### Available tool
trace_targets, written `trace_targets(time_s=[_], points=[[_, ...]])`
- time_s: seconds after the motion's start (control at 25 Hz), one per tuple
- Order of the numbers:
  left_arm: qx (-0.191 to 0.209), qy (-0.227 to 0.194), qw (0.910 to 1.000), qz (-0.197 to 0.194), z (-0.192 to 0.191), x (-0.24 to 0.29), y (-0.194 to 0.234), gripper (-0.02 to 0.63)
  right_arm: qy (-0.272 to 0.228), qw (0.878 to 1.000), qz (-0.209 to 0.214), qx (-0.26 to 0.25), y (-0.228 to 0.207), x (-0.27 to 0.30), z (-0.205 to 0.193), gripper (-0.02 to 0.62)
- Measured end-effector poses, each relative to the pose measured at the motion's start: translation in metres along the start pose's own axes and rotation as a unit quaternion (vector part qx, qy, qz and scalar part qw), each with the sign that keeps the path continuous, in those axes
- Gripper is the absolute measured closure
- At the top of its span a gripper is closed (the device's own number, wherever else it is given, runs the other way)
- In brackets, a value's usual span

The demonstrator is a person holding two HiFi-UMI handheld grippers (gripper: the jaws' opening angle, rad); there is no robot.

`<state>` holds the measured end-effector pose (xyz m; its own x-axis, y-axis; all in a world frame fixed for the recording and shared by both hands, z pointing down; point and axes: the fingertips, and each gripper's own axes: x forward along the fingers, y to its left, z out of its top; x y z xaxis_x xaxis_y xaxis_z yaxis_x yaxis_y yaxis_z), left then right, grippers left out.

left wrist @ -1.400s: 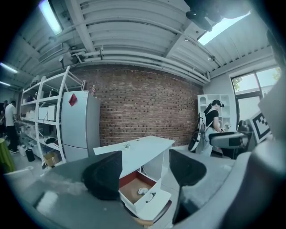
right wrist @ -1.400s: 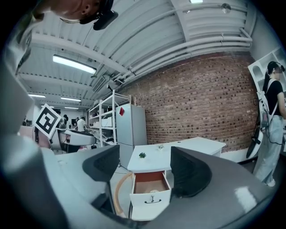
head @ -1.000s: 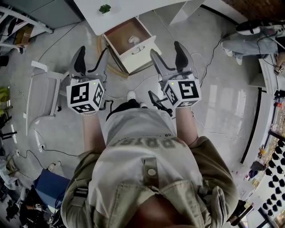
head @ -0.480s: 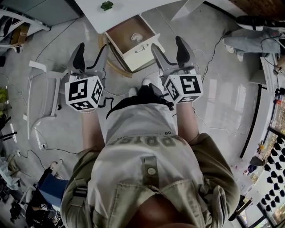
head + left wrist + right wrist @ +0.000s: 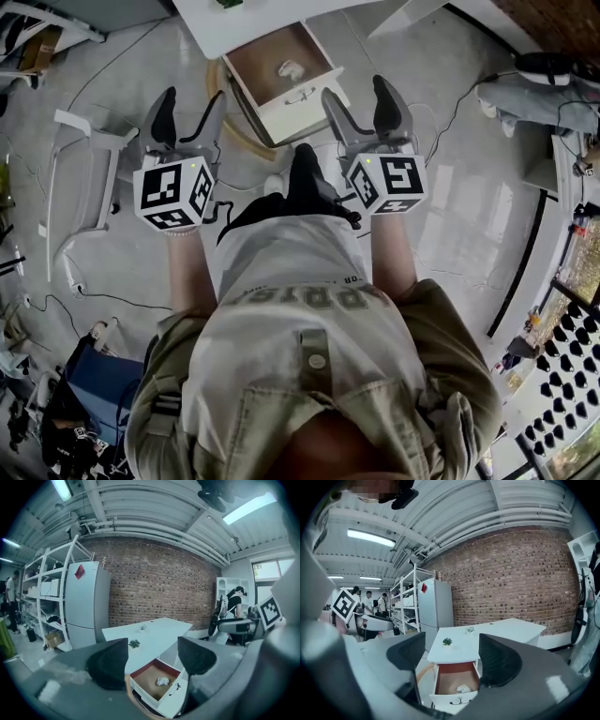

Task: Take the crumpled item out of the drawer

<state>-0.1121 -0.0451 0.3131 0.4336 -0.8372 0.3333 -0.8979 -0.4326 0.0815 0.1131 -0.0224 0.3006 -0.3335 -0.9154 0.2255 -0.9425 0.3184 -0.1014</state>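
head view: the left gripper point(image 5: 192, 103) and right gripper point(image 5: 356, 94) are held side by side in front of the person's chest. both aim at the open drawer point(image 5: 298, 97) under the white table point(image 5: 225, 33) and are well apart from it, which reads as an approach on foot. the crumpled item point(image 5: 289, 68) lies alone on the drawer's brown floor, toward the front panel.

left gripper view: its jaws stand apart with nothing between them. the drawer shows low in the gap, so the aim is only loose.

right gripper view: its jaws are likewise spread and empty, with the drawer nearly centred between them, so this one seems better placed to reach in. a small plant point(image 5: 447, 641) sits on the table above.
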Motion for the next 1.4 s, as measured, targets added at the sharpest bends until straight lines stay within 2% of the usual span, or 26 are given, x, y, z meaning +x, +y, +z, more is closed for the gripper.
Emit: trace_targets(time_s=[0.44,0.72,1.0,1.16,1.4], points=[[-0.027,0.032,0.9985,0.035,-0.021,0.041,0.001,0.270,0.045,0.998,0.050,-0.017,-0.031,0.060,-0.019,0.245],[-0.045,0.052,0.9961,0.054,-0.040,0.071,-0.002,0.270,0.096,0.990,0.097,-0.045,-0.048,0.108,-0.049,0.245],[-0.059,0.077,0.9921,0.080,-0.058,0.093,-0.005,0.270,0.140,0.975,0.164,-0.054,-0.053,0.154,-0.078,0.245],[-0.069,0.094,0.9889,0.092,-0.071,0.100,-0.008,0.270,0.171,0.958,0.213,-0.083,-0.047,0.176,-0.100,0.245],[-0.077,0.114,0.9846,0.107,-0.086,0.107,-0.015,0.270,0.216,0.935,0.258,-0.109,-0.042,0.203,-0.140,0.247]])
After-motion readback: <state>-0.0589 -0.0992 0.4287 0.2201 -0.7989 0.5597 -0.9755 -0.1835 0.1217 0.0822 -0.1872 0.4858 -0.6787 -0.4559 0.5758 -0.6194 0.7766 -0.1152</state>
